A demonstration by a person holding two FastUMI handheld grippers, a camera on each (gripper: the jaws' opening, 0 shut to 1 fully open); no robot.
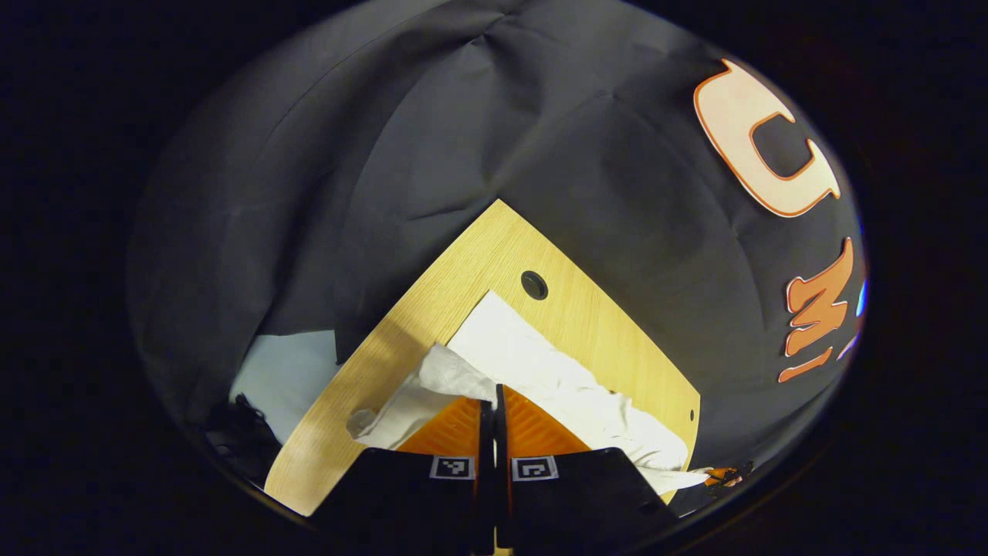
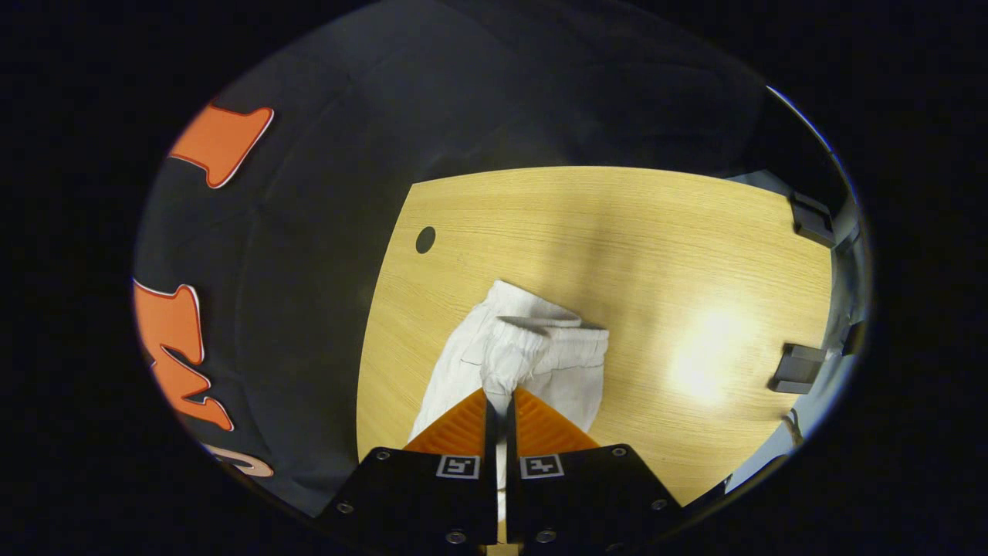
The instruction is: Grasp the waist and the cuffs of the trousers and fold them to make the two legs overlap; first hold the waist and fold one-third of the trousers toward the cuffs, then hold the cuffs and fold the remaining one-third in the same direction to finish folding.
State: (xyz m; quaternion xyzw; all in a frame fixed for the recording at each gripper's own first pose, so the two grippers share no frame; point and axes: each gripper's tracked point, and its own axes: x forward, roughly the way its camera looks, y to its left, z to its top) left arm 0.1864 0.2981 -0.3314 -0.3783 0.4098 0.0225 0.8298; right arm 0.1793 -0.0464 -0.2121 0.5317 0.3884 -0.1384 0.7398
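Holding cloth in both claws, I log the items near to far.

Item: left gripper (image 1: 495,395). Fingers pressed together on a bunched fold of the trousers (image 1: 540,371); I cannot tell whether this end is cuff or waist.

Item: right gripper (image 2: 499,400). Fingers closed to a thin slit, with white fabric pinched between them just below the gathered waistband (image 2: 552,328).

Item: trousers, white, thin. In the left gripper view they lie stretched along the table (image 1: 463,286), one end lifted at my fingers. In the right gripper view they lie at the table's middle, waist end puckered.

Handling, my judgement: light, soft, limp; no stiffness to carry a fold, so any free span will sag and drag. The weave looks matte, not slippery, yet a shallow pinch may slip out. Best holds are the thick gathered waistband and the hemmed cuffs, both layers caught together.

Item: cable hole (image 2: 425,239), far corner. Two dark clamps (image 2: 796,368) at the far edge.
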